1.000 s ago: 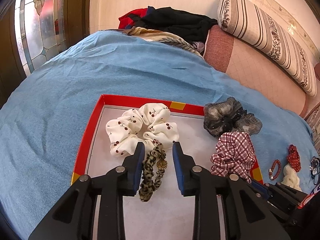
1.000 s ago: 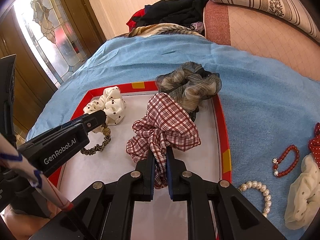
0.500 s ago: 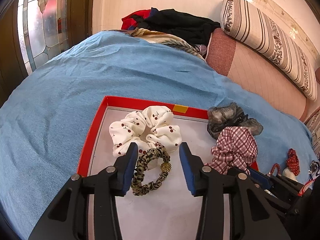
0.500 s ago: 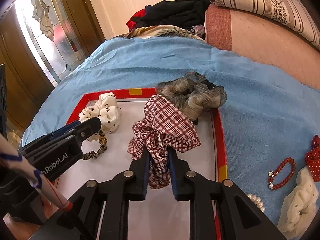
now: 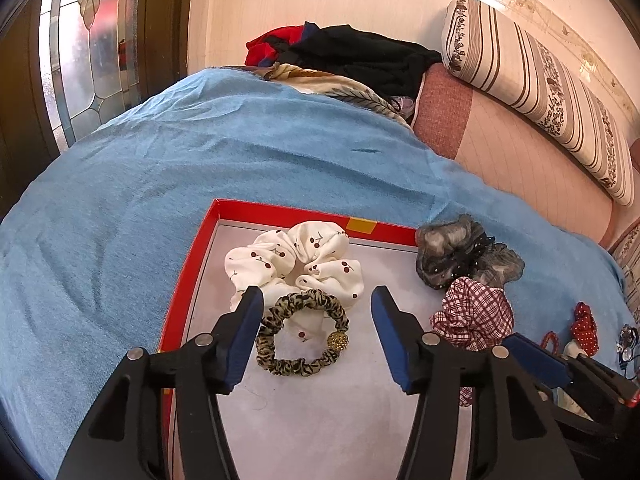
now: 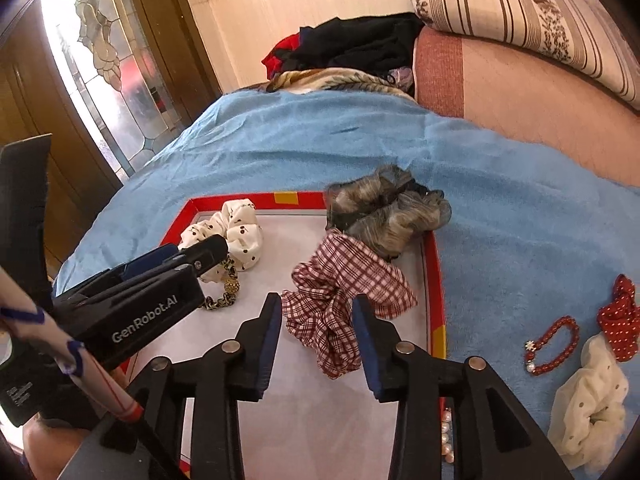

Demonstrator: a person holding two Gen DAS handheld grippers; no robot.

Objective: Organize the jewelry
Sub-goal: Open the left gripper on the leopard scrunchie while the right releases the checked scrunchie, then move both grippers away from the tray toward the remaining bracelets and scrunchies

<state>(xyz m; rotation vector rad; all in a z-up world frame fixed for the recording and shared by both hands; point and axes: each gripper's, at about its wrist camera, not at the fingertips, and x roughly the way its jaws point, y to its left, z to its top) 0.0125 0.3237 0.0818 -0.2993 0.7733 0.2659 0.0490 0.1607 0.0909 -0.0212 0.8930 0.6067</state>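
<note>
A red-rimmed tray (image 5: pixel 208 232) with a grey floor lies on the blue blanket. In it are a white cherry scrunchie (image 5: pixel 296 258), a leopard hair tie (image 5: pixel 300 334) with a gold bead, a red plaid scrunchie (image 6: pixel 344 300) and a grey scrunchie (image 6: pixel 384 212) on the far right rim. My left gripper (image 5: pixel 318 336) is open, with the leopard tie lying between its fingers. My right gripper (image 6: pixel 316 340) is open, with the plaid scrunchie lying between its fingers. The left gripper also shows in the right wrist view (image 6: pixel 188 256).
On the blanket (image 6: pixel 520 220) right of the tray lie a red bead bracelet (image 6: pixel 550 348), a red dotted scrunchie (image 6: pixel 620 316), a cream scrunchie (image 6: pixel 588 408) and a pearl bracelet (image 6: pixel 446 436). Clothes (image 5: pixel 352 56) and a striped bolster (image 5: pixel 540 92) lie at the back.
Both grippers have opened. The left let go of the leopard hair tie and the right let go of the plaid scrunchie; both now lie on the tray floor.
</note>
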